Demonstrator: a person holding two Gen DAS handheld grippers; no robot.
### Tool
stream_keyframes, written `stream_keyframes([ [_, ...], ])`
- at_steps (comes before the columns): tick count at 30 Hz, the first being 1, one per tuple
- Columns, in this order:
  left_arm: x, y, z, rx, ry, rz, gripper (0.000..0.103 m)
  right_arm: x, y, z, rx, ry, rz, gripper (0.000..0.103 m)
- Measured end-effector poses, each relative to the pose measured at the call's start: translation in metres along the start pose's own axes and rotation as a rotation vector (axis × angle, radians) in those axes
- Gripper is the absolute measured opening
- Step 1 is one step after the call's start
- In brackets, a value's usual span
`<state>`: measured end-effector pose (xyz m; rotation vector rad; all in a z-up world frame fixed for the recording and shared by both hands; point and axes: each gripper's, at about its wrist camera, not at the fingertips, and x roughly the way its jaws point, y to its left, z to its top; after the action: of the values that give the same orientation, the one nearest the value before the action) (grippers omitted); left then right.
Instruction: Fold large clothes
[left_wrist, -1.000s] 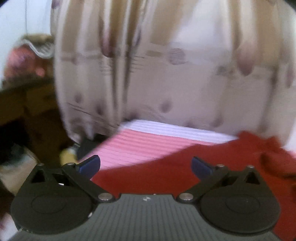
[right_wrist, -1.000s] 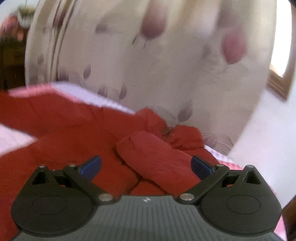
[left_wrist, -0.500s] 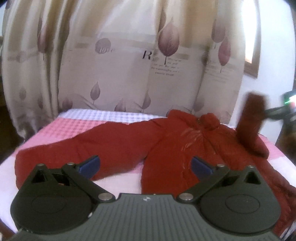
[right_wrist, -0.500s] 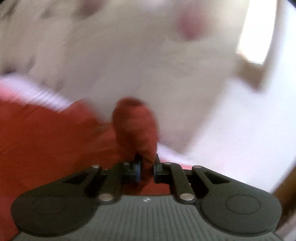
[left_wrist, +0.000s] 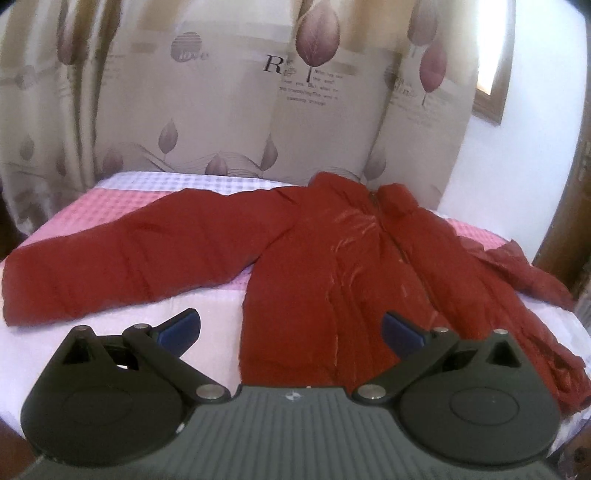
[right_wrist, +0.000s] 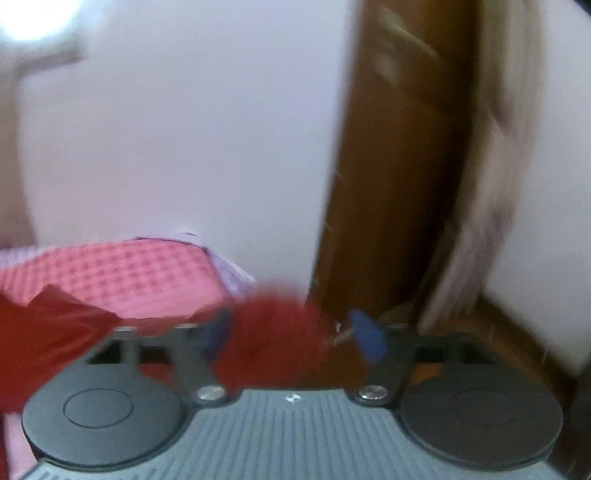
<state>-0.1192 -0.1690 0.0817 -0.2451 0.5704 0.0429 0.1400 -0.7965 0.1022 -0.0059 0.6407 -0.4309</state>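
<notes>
Red padded winter jacket (left_wrist: 332, 266) lies face up, spread across the bed w/ pink-and-white checked cover (left_wrist: 122, 206); collar toward the leaf-print beige curtain (left_wrist: 221, 110), hem toward the near edge. One sleeve (left_wrist: 122, 258) stretches out flat to the picture's left; the other side is rumpled near the bed's right edge (left_wrist: 517, 273).

Handling, as judged: bulky but light, soft and puffy, so it'll spring back out of a crease unless pressed flat. Shell looks shiny, prob. slippery, so a shallow pinch could slide off. Nothing fragile except maybe the centre zip (left_wrist: 402, 258), which resists a fold along it.

Where to grab: cuffs, hem corners, shoulder seams, i.e. thin edges where the fill is least. Bite deep enough to catch both layers. Thick mid-body is a poor hold.

Left gripper (left_wrist: 291, 328): jaws spread wide, nothing between them, hovering over the hem area, not touching the cloth.

Right gripper (right_wrist: 291, 336): view is blurred; jaws have just been opening, and a red sleeve end (right_wrist: 269, 332) sits between the blue pads (right_wrist: 367, 336) w/ a gap on the right pad's side, so it looks released, not pinched. It points toward the white wall (right_wrist: 184, 147) and brown wooden door (right_wrist: 388, 184) beyond the bed corner.
</notes>
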Motion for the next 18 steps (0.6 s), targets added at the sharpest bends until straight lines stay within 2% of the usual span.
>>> stream_keyframes([
  [2,-0.003,0.005,-0.014,-0.011,0.000,-0.006,0.103,-0.019,-0.017,-0.023,0.102,-0.050,0.077,0.079],
  [3,-0.004,0.008,-0.016,-0.023,0.012,-0.013,0.103,-0.036,-0.019,-0.035,0.140,-0.076,0.137,0.080],
  [4,-0.005,0.010,-0.021,-0.031,0.015,-0.021,0.103,-0.054,-0.018,-0.047,0.173,-0.083,0.235,0.080],
  [7,-0.005,0.019,-0.043,-0.091,0.045,-0.057,0.103,-0.109,-0.001,-0.085,0.186,0.031,0.582,0.085],
  [9,-0.001,0.022,-0.054,-0.128,0.083,-0.077,0.103,-0.147,0.017,-0.118,0.124,0.085,0.711,0.089],
  [10,0.002,0.023,-0.058,-0.146,0.097,-0.088,0.103,-0.165,0.027,-0.134,0.090,0.111,0.741,0.093],
  [12,0.008,0.022,-0.067,-0.163,0.124,-0.108,0.103,-0.188,0.043,-0.161,0.045,0.161,0.794,0.093],
  [13,0.013,0.018,-0.082,-0.232,0.107,-0.135,0.102,-0.196,0.050,-0.173,0.042,0.192,0.829,0.093],
  [15,0.022,0.011,-0.092,-0.204,0.114,-0.165,0.100,-0.197,0.065,-0.187,0.031,0.261,0.855,0.093],
  [16,0.027,0.006,-0.096,-0.179,0.131,-0.184,0.093,-0.197,0.069,-0.191,0.026,0.273,0.874,0.093],
  [17,0.033,0.003,-0.101,-0.158,0.149,-0.203,0.076,-0.193,0.076,-0.193,0.021,0.279,0.895,0.091],
  [18,0.038,0.002,-0.102,-0.146,0.155,-0.212,0.067,-0.193,0.083,-0.197,0.015,0.284,0.906,0.070],
])
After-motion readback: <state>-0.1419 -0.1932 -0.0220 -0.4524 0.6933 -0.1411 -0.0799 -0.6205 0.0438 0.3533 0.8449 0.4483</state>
